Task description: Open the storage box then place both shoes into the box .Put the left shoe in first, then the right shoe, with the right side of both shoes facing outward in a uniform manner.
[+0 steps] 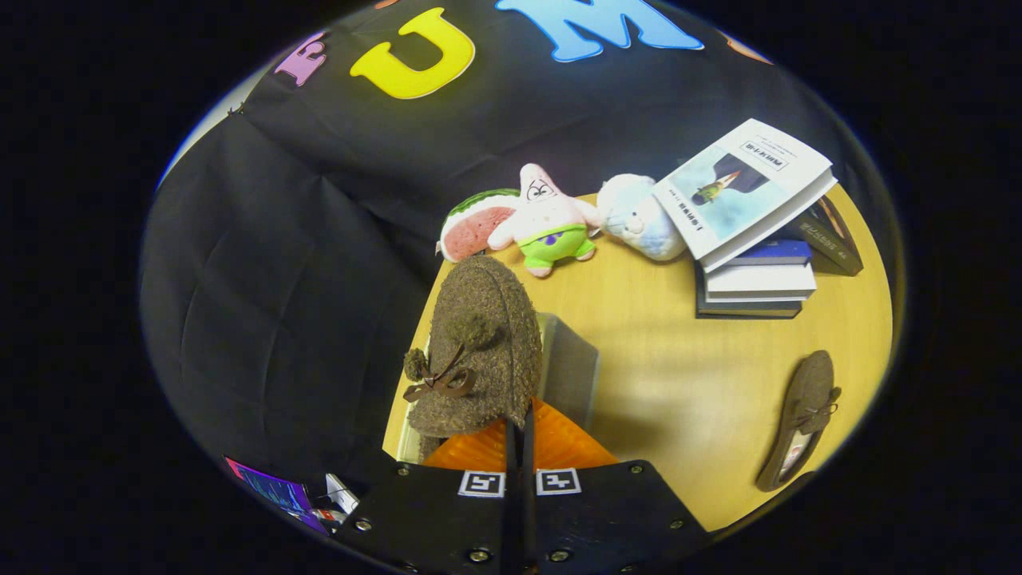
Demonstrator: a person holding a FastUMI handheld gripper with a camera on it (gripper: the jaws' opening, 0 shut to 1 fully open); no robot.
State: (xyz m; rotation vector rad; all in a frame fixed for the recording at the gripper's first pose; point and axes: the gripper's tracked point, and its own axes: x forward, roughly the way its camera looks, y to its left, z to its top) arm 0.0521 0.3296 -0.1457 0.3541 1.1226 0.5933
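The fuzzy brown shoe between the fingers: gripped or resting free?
Gripped. The fingers are closed on the heel edge of the brown shoe, its toe pointing away over the storage box.

The claw [519,447] has 2 flat dark body plates meeting along a narrow centre seam. Each plate carries 1 small square black-and-white marker near that seam, side by side. Silver screw heads dot the plates' near edges and outer corners.
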